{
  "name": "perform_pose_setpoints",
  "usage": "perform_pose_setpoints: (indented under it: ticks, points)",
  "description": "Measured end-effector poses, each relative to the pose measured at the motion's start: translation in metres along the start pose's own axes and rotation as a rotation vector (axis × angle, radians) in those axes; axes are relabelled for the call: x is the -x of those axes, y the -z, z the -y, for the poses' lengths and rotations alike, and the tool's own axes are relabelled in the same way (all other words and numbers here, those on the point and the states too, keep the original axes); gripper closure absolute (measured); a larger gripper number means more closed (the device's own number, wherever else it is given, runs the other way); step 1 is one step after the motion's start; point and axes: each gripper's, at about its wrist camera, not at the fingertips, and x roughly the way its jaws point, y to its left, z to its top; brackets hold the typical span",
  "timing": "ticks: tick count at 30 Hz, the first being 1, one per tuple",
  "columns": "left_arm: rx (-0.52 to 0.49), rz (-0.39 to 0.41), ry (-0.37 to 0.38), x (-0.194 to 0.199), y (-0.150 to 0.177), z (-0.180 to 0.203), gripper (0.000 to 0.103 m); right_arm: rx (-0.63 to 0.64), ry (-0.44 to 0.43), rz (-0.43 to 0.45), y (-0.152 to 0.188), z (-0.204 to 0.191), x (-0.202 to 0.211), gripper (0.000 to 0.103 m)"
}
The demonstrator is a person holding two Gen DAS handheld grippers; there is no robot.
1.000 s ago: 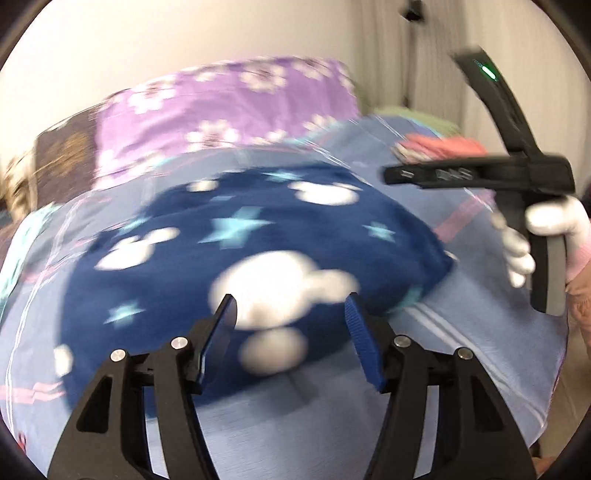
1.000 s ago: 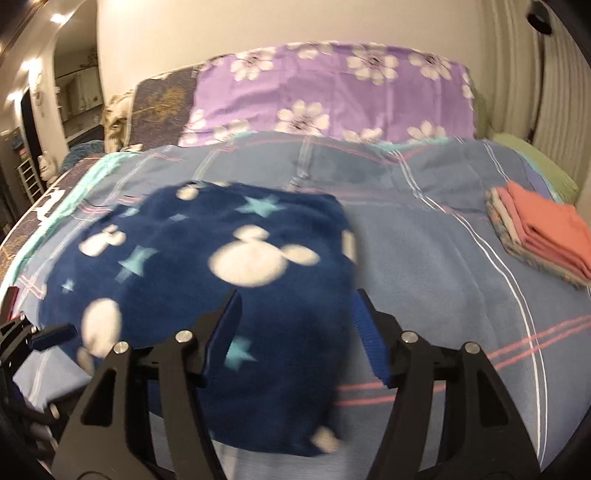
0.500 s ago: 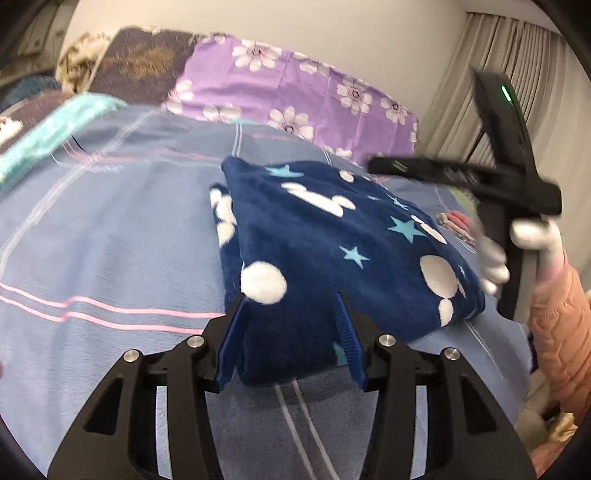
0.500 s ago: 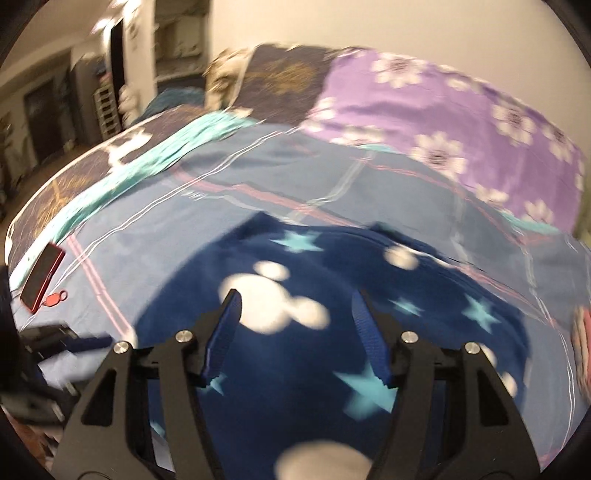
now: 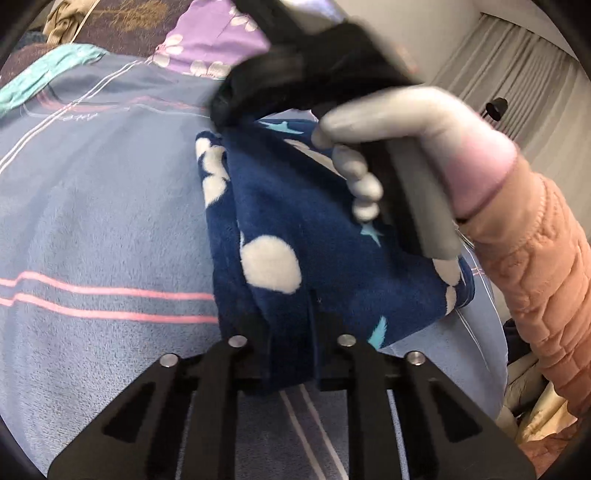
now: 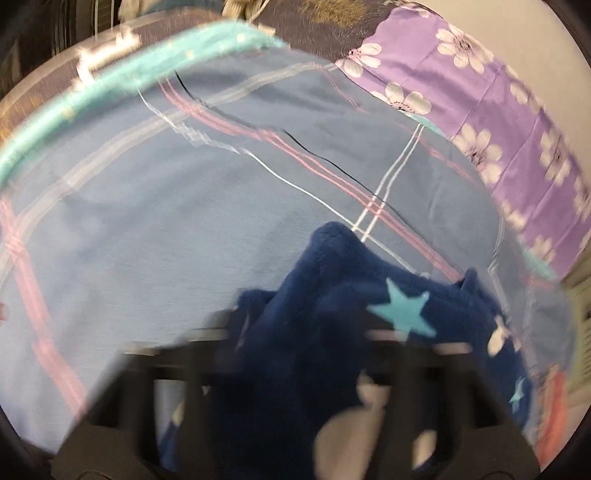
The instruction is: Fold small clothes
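Navy fleece garment (image 5: 295, 229), printed with white mouse-head shapes and pale blue stars: folded, lying on a blue bedspread (image 5: 92, 206) with pink and white stripes; one folded edge on the left in the left wrist view, layers visible along it.

Left gripper (image 5: 290, 354): jaws drawn narrow and clamped on the near end of the garment, a fold of navy fleece pinched between the two black fingers and hiding the pads.

Right gripper (image 5: 229, 110): seen from the left wrist view as a blurred black body above the garment, tips down at its far end. Carried by a hand (image 5: 388, 125) in a pale glove, a quilted peach sleeve (image 5: 535, 258) behind it. In its own view (image 6: 295, 350), heavily blurred; jaws closed in on a bunched ridge of the navy fleece, which rises between and over the fingers.

Surroundings: purple pillow (image 6: 498, 92) with white flowers at the head of the bed; turquoise trim (image 6: 110, 92) along the bedspread's far edge; dark patterned cloth (image 5: 122, 22) beyond it; pale pleated curtain (image 5: 535, 96) at right; a strip of orange-red fabric (image 6: 554, 413) at the right edge of the right wrist view, too blurred to identify.
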Motion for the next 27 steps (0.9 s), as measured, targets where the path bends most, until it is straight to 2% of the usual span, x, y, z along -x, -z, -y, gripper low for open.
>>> perform_pose_setpoints:
  ticks: [2,4,6,8,10,12,14,16,18,21,23,24,25,26,27]
  points:
    - [-0.017,0.002,-0.011,0.002,0.001,0.002,0.092,-0.067,-0.057,-0.005,0.003,0.009,-0.004,0.095]
    - [-0.028,0.004,-0.019,0.008,0.003,0.004,0.093,-0.146,-0.125,0.055,0.001,0.02,0.012,0.095]
    - [-0.049,-0.001,-0.028,0.015,0.006,0.007,0.093,-0.174,-0.175,0.125,-0.005,0.023,0.035,0.097]
    - [-0.077,-0.027,-0.036,0.014,0.008,0.006,0.093,-0.154,-0.177,0.163,-0.009,0.02,0.045,0.099]
    - [-0.059,-0.049,-0.034,0.01,0.01,0.0,0.09,-0.11,-0.127,0.098,-0.01,0.012,0.026,0.099]
    - [-0.062,-0.046,-0.042,0.01,0.01,0.0,0.09,-0.105,-0.158,0.023,-0.003,0.008,-0.003,0.098]
    - [-0.082,-0.041,-0.067,0.008,0.011,0.002,0.089,-0.093,-0.175,0.054,0.004,0.007,-0.006,0.095]
    - [-0.089,-0.045,-0.076,0.007,0.011,0.003,0.088,-0.117,-0.198,0.061,0.004,0.013,0.001,0.09]
    - [-0.081,-0.049,-0.068,0.008,0.012,0.001,0.087,-0.134,-0.211,0.042,0.001,0.019,0.009,0.056]
    - [-0.065,-0.046,-0.049,0.009,0.012,-0.004,0.087,-0.086,-0.143,-0.005,0.002,0.014,0.022,0.042]
    - [-0.063,-0.045,-0.044,0.009,0.012,-0.005,0.087,-0.008,-0.123,-0.085,0.008,-0.005,0.016,0.045]
    - [-0.066,-0.045,-0.045,0.009,0.012,-0.006,0.087,0.017,-0.118,-0.112,0.011,-0.014,0.009,0.054]
    - [-0.069,-0.044,-0.048,0.009,0.013,-0.006,0.088,0.042,-0.084,-0.125,0.015,-0.021,0.001,0.057]
    - [-0.075,-0.043,-0.052,0.009,0.013,-0.005,0.089,0.064,-0.044,-0.116,0.017,-0.025,-0.007,0.064]
    - [-0.08,-0.042,-0.057,0.01,0.015,-0.002,0.089,0.061,-0.017,-0.077,0.017,-0.028,-0.01,0.075]
